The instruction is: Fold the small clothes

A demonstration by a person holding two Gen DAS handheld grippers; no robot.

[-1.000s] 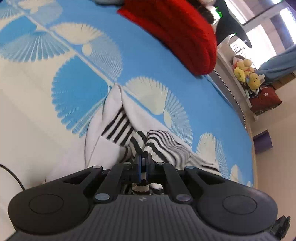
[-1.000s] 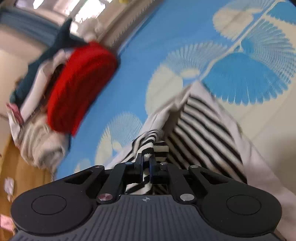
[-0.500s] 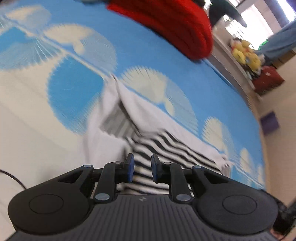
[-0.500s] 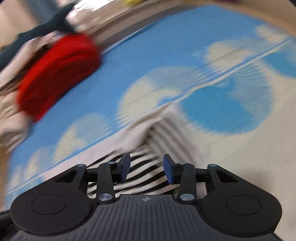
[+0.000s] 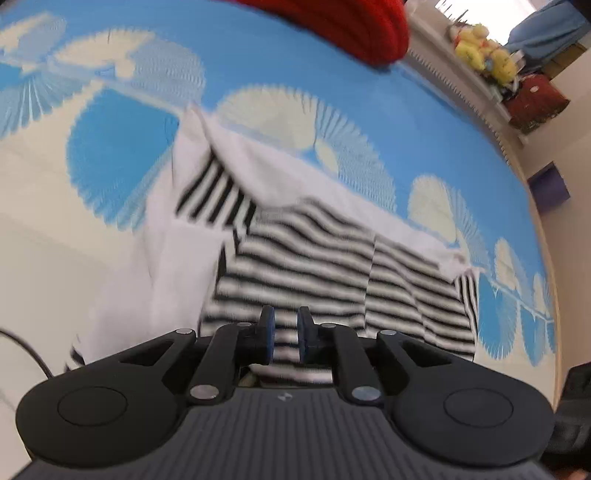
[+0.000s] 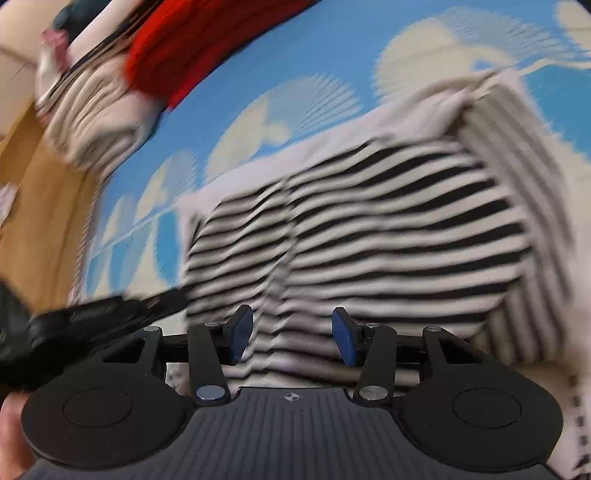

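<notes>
A: Start close in. How do the left gripper [image 5: 285, 332] jaws stand?

B: Parted by a narrow gap, nothing pinched. They have just been closing a little, and the striped top [image 5: 303, 266] lies below and beyond them, not between the pads.

A: And the right gripper [image 6: 291, 332]?

B: Its jaws are wider apart and have just been opening. The blue pads [image 6: 343, 334] hang over the top [image 6: 369, 229] with no cloth caught in them. At the lower left of that view a blurred black shape is probably the other gripper; I cannot tell for sure.

A: Where is the top itself?

B: Flat on the bedspread [image 5: 258, 48], which is blue with cream fan shapes. The top is black-and-white striped, with plain white parts showing along its far edge and to the left in the left view. One striped layer is folded over another.

A: Further back?

B: A red knit [image 5: 351, 26] lies on the bedspread well beyond the top. In the right view a pile of clothes [image 6: 92, 107] sits beside the red knit [image 6: 192, 44]. Past the bed's edge, yellow plush toys [image 5: 484, 55] sit on a ledge.
</notes>
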